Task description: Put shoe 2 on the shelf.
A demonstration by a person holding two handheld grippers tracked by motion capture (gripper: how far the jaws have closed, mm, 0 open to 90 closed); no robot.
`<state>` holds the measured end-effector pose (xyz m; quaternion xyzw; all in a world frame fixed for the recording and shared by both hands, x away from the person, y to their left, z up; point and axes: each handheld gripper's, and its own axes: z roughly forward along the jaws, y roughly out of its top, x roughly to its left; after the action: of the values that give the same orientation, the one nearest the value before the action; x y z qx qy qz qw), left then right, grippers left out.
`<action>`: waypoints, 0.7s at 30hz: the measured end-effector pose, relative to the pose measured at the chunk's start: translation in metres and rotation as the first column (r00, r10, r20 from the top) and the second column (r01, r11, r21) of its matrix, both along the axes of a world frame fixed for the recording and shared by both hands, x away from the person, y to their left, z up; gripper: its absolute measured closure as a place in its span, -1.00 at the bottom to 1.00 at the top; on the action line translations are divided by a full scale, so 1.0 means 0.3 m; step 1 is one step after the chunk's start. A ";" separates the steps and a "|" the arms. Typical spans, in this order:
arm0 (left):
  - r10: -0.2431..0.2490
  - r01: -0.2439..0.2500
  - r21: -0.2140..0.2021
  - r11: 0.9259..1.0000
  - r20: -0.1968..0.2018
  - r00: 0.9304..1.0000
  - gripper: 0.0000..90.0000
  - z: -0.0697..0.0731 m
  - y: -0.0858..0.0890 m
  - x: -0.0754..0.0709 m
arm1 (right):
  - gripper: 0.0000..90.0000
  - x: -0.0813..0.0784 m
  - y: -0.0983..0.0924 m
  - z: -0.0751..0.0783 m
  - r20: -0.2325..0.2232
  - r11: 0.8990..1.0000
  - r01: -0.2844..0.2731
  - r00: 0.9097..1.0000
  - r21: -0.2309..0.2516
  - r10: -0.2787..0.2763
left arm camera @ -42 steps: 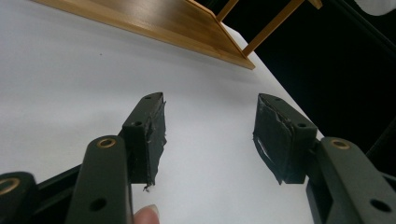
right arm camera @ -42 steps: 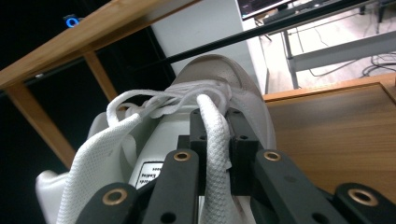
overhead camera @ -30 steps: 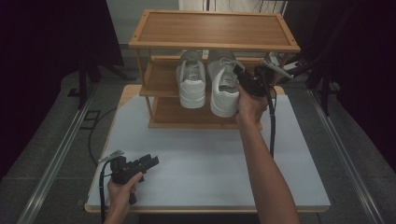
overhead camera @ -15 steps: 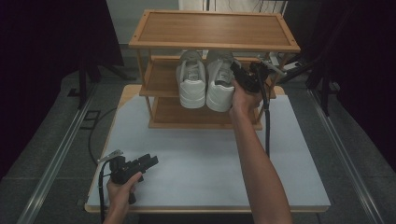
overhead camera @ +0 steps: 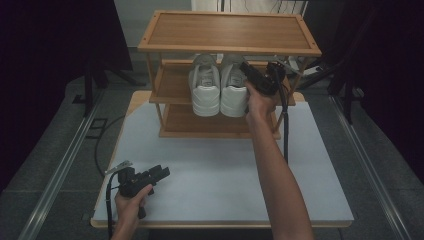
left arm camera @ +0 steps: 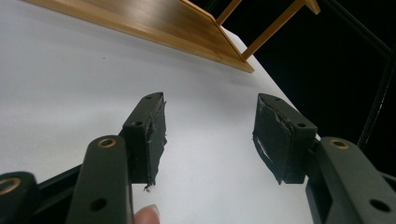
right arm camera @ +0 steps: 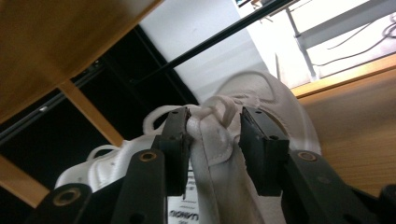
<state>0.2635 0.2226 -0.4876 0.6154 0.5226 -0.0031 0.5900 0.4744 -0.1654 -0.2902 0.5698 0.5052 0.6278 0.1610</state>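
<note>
A pair of white sneakers stands side by side on the middle shelf of a wooden shoe rack [overhead camera: 225, 30]. My right gripper [overhead camera: 247, 70] reaches in under the top shelf at the right sneaker [overhead camera: 232, 95]. Its jaws have just been opening. In the right gripper view the right gripper [right arm camera: 212, 140] straddles that sneaker's [right arm camera: 275, 98] tongue and laces, which are between the pads but no longer squeezed. The left sneaker [overhead camera: 206, 92] sits beside it. My left gripper [overhead camera: 162, 171] rests open and empty near the table's front left.
The rack stands at the back of the white table [overhead camera: 215, 165], with its bottom shelf [overhead camera: 200, 122] bare. In the left gripper view the left gripper [left arm camera: 210, 135] hovers low over the white table [left arm camera: 70, 84], facing the rack's bottom shelf [left arm camera: 154, 18]. Cables trail from both grippers.
My right hand pushed the right sneaker leftward and deeper onto the middle shelf, close against the left sneaker. The left hand stayed put.
</note>
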 end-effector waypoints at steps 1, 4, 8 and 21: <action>0.003 -0.003 -0.001 1.000 -0.004 1.000 -0.02 0.000 -0.003 0.000 | 0.39 -0.007 -0.008 0.008 0.020 1.000 -0.006 1.000 0.015 0.006; -0.001 0.001 0.000 1.000 -0.002 1.000 -0.02 -0.001 -0.006 -0.001 | 0.37 -0.026 -0.014 0.016 0.029 1.000 -0.019 0.999 -0.020 0.020; 0.003 -0.003 -0.002 1.000 -0.007 1.000 -0.02 -0.004 -0.004 0.003 | 0.35 -0.066 -0.028 0.016 0.044 0.997 -0.037 0.998 -0.062 0.039; 0.009 -0.009 0.006 1.000 -0.005 1.000 -0.03 0.001 -0.007 0.021 | 0.27 -0.207 -0.112 0.009 0.085 0.970 -0.142 0.983 -0.199 0.161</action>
<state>0.2698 0.2205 -0.4873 0.6148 0.5267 -0.0005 0.5870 0.4123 -0.1990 -0.2876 0.4790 0.5969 0.6143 0.1920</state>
